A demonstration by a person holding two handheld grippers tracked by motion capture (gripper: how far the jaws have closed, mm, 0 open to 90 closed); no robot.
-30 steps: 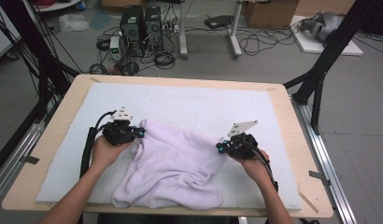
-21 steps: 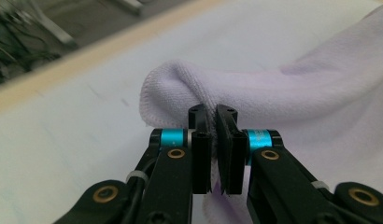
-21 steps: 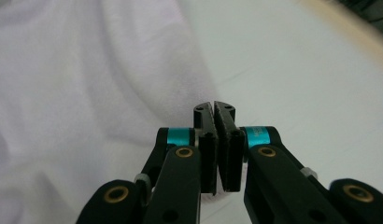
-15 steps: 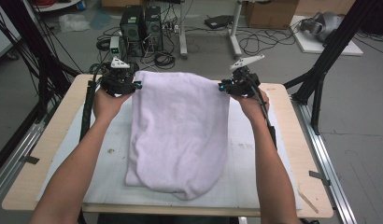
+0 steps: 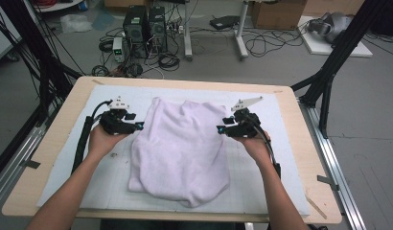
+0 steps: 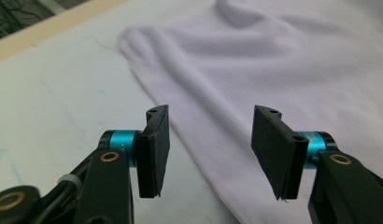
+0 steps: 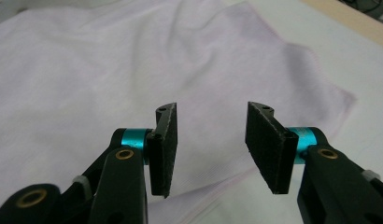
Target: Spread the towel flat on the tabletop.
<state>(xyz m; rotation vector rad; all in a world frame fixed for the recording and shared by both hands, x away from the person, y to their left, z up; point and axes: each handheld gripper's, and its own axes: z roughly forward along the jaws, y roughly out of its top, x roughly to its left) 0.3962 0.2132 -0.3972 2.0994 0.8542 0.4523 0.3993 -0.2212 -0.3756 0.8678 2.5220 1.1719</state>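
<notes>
the pale lilac knitted cloth (image 5: pixel 180 148) lies spread flat on the white mat (image 5: pixel 276 158) that covers the wooden desk (image 5: pixel 65 110), near the mat's middle, its far edge wavy and its near edge rounded. just beside the cloth's left edge sit the left tongs (image 5: pixel 137 126), jaws wide apart and holding nothing; in the left gripper view the left tongs (image 6: pixel 209 140) straddle that edge above the mat. just beside the cloth's right edge sit the right tongs (image 5: pixel 221 129), likewise gaping and empty; in the right gripper view the right tongs (image 7: pixel 210 140) hover over the cloth's border.
</notes>
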